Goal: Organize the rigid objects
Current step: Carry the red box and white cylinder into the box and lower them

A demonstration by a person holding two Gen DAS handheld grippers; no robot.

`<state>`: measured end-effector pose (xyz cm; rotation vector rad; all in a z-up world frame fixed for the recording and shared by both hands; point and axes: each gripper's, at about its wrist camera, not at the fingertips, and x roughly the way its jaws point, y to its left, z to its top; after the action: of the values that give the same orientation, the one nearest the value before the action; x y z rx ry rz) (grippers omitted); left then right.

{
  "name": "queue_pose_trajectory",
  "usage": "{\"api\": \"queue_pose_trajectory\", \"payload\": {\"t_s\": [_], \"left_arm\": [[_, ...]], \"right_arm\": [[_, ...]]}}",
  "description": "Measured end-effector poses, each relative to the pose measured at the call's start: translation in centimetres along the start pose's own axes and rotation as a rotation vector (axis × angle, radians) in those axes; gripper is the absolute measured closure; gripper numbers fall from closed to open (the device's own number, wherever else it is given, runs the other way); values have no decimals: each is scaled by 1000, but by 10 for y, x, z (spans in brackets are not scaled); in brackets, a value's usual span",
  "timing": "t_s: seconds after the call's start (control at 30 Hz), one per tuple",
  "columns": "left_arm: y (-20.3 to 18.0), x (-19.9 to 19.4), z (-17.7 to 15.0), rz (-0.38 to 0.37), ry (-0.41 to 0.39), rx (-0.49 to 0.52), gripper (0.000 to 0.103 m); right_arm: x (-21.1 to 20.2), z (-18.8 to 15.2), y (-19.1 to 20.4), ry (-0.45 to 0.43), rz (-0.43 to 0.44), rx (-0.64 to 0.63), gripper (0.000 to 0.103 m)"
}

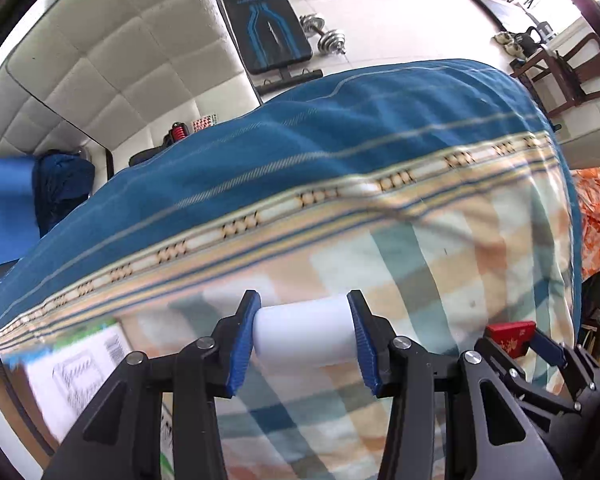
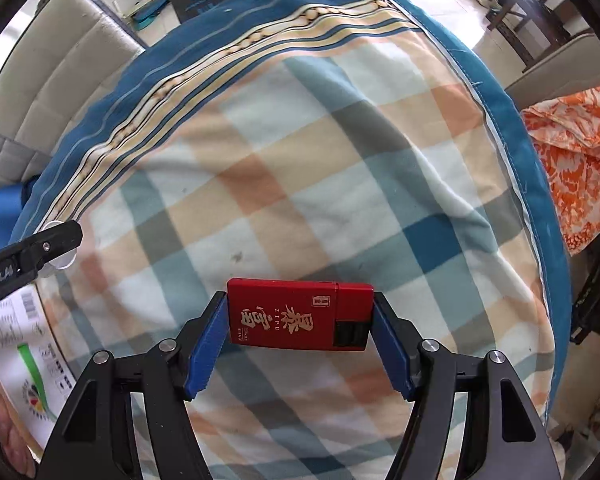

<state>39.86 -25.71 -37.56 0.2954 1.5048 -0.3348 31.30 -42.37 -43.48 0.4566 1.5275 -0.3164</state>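
Currently both tongs loaded, held above plaid bedspread [image 2: 340,184]. Left gripper [image 1: 304,336] clenched on white plastic cylinder [image 1: 302,330], blue pads [image 1: 242,340] pressing its two flat ends, axis running across between them. Right gripper [image 2: 300,316] clamped on red box [image 2: 298,312] with gold characters, gripped by its short ends, flat face up. Same red box [image 1: 510,338] and right gripper [image 1: 512,340] visible low right in left view, near left tool; left gripper [image 2: 56,248] with cylinder [image 2: 60,264] at left edge of right view.

Risks, judged: cylinder smooth, held only end to end, likely to roll or squirt out if squeeze eases or tool tilts. Box held near pad tips, could pivot and drop. Soft bedding: anything set down may tip or roll. Tools close side by side, so knock possible if brought together.

Room: wide bare plaid area ahead of both. Blue quilt border [image 1: 340,128] marks far edge, floor beyond. Printed carton [image 2: 16,344] low left, orange cloth [image 2: 580,152] right, both limiting sideways moves. Destination not visible, cannot tell.
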Motion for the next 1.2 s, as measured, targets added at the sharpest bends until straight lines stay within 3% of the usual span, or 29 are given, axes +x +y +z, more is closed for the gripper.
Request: {"api": "queue_pose_trajectory", "payload": {"t_s": [0.33,0.57,0.87,1.03,1.2], "left_arm": [[6,-62,-63,-63,-106,5,62],[40,-117,-113,-133,-183,-66,62],[139,-156,-194,-164,-217,-220,62],[212,-150,-226,-154,-191,-330,62],[281,-133,-237,-109,-166,-422,62]], "right_arm": [[-45,-50,19,-27,67,-68,32],[-105,-93,54,-84,133,-140,32],[-161,-162,153,-114,250,-268,32],[-158,-194,223,-87,297,-357,32],[-137,-209,289,-59,298,-407,32]]}}
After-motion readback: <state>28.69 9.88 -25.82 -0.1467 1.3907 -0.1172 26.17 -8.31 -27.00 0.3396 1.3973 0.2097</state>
